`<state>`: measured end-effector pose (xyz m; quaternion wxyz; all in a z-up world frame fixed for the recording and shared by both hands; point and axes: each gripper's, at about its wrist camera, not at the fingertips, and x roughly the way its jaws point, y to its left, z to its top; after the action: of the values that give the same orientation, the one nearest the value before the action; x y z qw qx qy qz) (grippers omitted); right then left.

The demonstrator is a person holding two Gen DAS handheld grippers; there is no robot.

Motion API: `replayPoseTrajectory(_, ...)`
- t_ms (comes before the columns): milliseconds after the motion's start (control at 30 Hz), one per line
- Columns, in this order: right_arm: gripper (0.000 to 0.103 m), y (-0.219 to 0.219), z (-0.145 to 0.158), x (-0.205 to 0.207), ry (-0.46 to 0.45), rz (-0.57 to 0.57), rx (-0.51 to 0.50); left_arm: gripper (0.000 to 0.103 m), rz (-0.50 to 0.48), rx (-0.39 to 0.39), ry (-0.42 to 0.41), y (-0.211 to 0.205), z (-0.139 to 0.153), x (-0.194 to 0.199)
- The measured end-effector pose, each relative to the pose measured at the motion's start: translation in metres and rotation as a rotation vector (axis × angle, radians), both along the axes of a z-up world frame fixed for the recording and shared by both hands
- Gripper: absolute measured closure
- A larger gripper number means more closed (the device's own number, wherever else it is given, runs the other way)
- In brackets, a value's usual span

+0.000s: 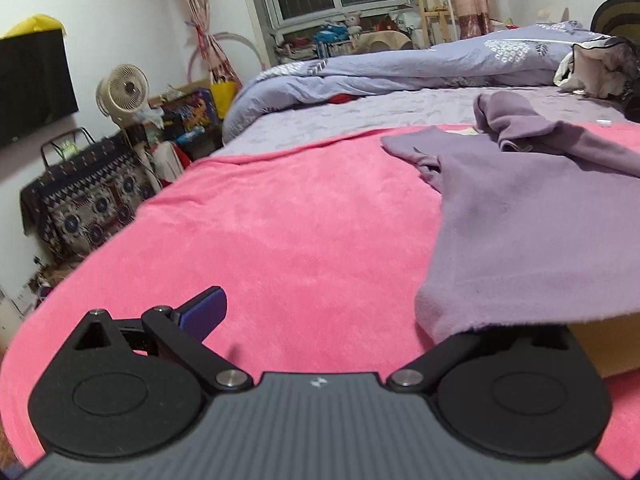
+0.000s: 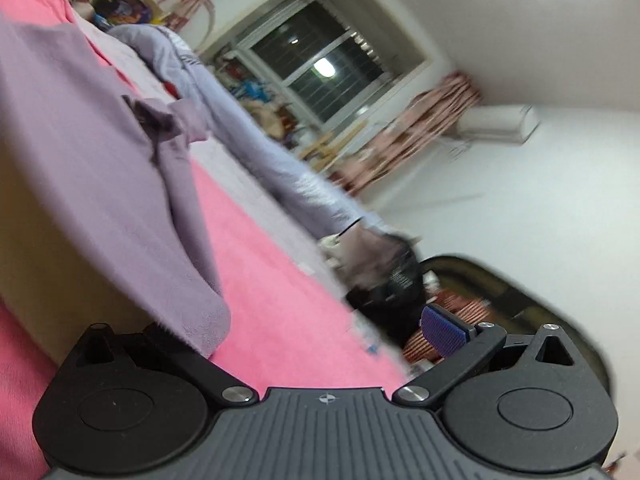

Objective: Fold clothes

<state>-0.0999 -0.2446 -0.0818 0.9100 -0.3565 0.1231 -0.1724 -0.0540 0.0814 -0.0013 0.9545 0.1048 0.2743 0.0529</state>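
Left wrist view shows your left gripper low over a pink blanket spread across the bed. Its jaws stand wide apart: one blue-padded finger shows clear on the left side, while the other finger is hidden under the near edge of the purple garment. That edge drapes over the finger's black linkage, and whether the finger actually presses the cloth you cannot tell from here. The garment lies on the right part of the blanket, its body reaching toward you and a sleeve bunched up at the far end. A tan board-like edge shows under the garment's near hem. Beyond the blanket lies a lilac duvet, and a small fan stands off the bed's left side.

From your right wrist view, strongly tilted and blurred, your right gripper is likewise spread wide. Its blue finger pad is free on the right side; the opposite finger sits beneath the hanging edge of the purple garment, which drapes down to the pink blanket.
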Motion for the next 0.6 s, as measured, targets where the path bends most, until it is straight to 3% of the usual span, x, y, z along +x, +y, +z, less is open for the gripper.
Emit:
replayPoseTrajectory(167, 0.0, 0.019, -0.013, 0.014, -0.045, 0.014, -0.056, 0.0, -0.076, 0.122, -0.06, -0.02, -0.003, -0.019)
replayPoseTrajectory(267, 0.0, 0.01, -0.011, 0.016, -0.04, 0.01, -0.002, 0.0, -0.18, 0.144, -0.116, -0.032, 0.004, -0.031)
replayPoseTrajectory(367, 0.0, -0.006, 0.012, 0.021, -0.024, 0.008, 0.086, 0.0, -0.282, 0.152, -0.143, -0.041, 0.01, -0.041)
replayPoseTrajectory(433, 0.0, -0.011, 0.017, 0.004, -0.034, 0.006, 0.114, 0.0, -0.241, 0.223, -0.139, -0.045, 0.006, -0.04)
replayPoseTrajectory(533, 0.0, -0.012, 0.019, 0.001, -0.031, 0.009, 0.134, 0.0, -0.031, 0.273, -0.048, -0.026, -0.006, -0.018)
replayPoseTrajectory(600, 0.0, -0.012, 0.018, -0.004, -0.023, 0.012, 0.137, 0.0, -0.023, 0.093, -0.009, -0.003, -0.002, -0.017)
